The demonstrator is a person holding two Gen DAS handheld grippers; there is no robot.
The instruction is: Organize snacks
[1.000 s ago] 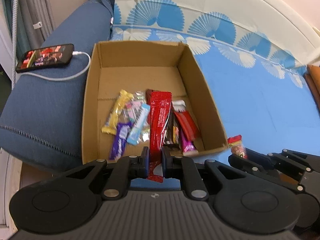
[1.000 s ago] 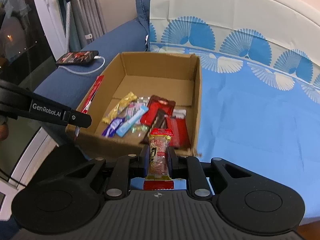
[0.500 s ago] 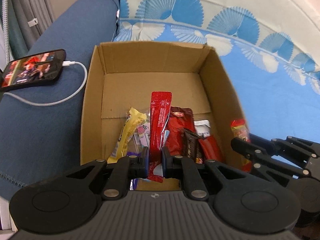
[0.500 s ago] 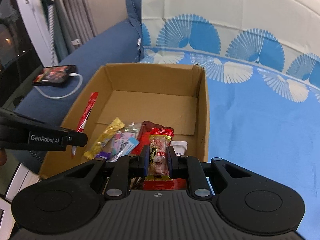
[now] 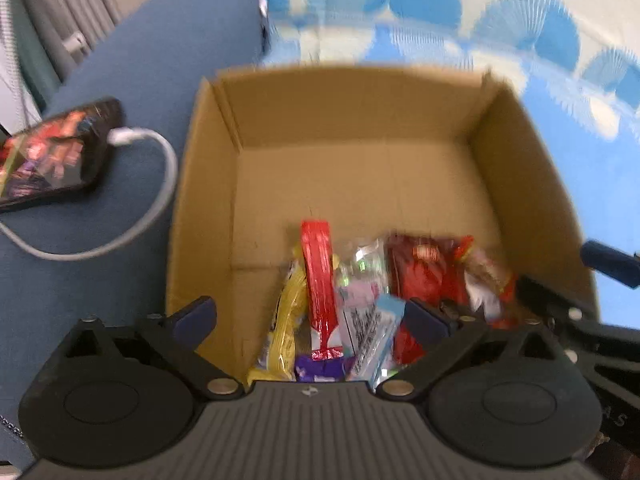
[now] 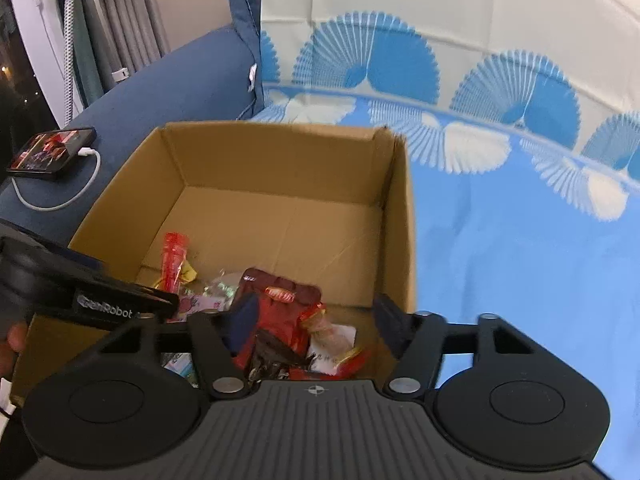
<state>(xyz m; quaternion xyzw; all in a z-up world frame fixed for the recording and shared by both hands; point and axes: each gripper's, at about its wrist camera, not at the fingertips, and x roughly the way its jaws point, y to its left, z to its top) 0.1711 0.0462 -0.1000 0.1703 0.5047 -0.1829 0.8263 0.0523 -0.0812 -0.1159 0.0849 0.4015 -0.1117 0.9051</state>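
Note:
An open cardboard box (image 5: 352, 112) (image 6: 280, 156) holds a pile of snack packets in its near end. My left gripper (image 5: 310, 316) hangs over that pile with its jaws opening wide. The long red stick pack (image 5: 318, 280) (image 6: 174, 258) lies loose between them on the pile, touched by neither pad. My right gripper (image 6: 316, 320) is over the box's near right corner, its jaws opening too. Under it the red and gold snack packet (image 6: 332, 332) (image 5: 484, 276) rests free on the other packets. Its fingers (image 5: 608, 264) show at the right of the left wrist view.
A phone (image 5: 52, 156) (image 6: 52, 148) with a lit screen and a white cable (image 5: 160, 184) lies on the blue sofa arm (image 5: 120, 80) left of the box. A blue and white fan-patterned cloth (image 6: 520, 240) covers the seat to the right. The box's far half is bare cardboard.
Both grippers moved forward and down over the box. Each one opened and let go: the red stick pack and the red and gold packet now lie in the box.

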